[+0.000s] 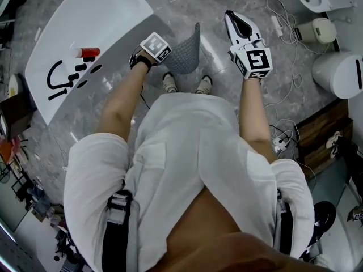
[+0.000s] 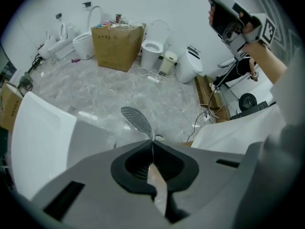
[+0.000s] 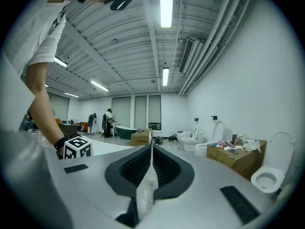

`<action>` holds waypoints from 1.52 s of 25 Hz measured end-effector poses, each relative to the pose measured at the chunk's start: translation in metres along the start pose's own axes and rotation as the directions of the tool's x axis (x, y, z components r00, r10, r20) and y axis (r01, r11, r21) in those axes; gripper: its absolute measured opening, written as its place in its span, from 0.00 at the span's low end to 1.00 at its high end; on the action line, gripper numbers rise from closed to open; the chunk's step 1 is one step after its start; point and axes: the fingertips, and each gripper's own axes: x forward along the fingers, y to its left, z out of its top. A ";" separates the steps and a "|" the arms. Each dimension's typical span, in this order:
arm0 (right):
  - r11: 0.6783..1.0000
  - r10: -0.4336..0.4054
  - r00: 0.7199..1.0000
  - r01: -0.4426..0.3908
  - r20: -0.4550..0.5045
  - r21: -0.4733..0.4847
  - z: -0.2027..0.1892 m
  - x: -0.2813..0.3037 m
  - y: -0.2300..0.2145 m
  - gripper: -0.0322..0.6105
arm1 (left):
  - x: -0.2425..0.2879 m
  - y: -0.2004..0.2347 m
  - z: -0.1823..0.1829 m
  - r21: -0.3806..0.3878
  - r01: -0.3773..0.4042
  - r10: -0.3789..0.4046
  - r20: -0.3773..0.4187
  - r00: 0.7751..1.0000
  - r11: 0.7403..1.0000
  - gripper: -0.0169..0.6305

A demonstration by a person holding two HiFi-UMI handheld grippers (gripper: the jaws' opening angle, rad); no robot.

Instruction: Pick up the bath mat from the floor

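lengthwise downward, bath mat (image 1: pixel 184 52) clamped in left hand-held gripper (image 2: pixel 152 144), right hand-held gripper (image 3: pixel 151 148) shut

Left gripper (image 2: pixel 152 141) steeply down, jaws pinched on bath mat (image 1: pixel 186 52); right gripper (image 3: pixel 151 145) level, jaws together.

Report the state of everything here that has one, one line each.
left tongs, shut on the bath mat
right tongs, shut, nothing between them
bath mat, lifted, pinched by one edge
toilet, lid up
cardboard box, open on top, full
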 end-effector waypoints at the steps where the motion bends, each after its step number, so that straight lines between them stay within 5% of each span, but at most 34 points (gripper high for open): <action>1: 1.000 0.001 1.000 -0.001 0.000 -0.005 0.004 0.001 -0.002 0.10 | -0.005 -0.001 0.010 0.002 0.004 -0.004 0.015 1.000 1.000 0.05; 10: 0.998 0.016 1.000 -0.017 -0.018 -0.055 0.026 0.004 -0.009 0.10 | -0.031 -0.006 0.075 -0.055 0.057 -0.047 0.170 0.984 0.997 0.05; 16: 0.999 0.005 1.000 -0.005 -0.006 -0.036 0.033 -0.003 -0.024 0.10 | -0.036 -0.007 0.091 -0.111 0.057 -0.034 0.206 0.978 0.992 0.05; 38: 0.996 -0.021 1.000 0.022 0.011 -0.089 0.053 0.005 -0.021 0.09 | -0.037 -0.005 0.050 -0.165 0.068 -0.038 0.180 0.983 0.984 0.04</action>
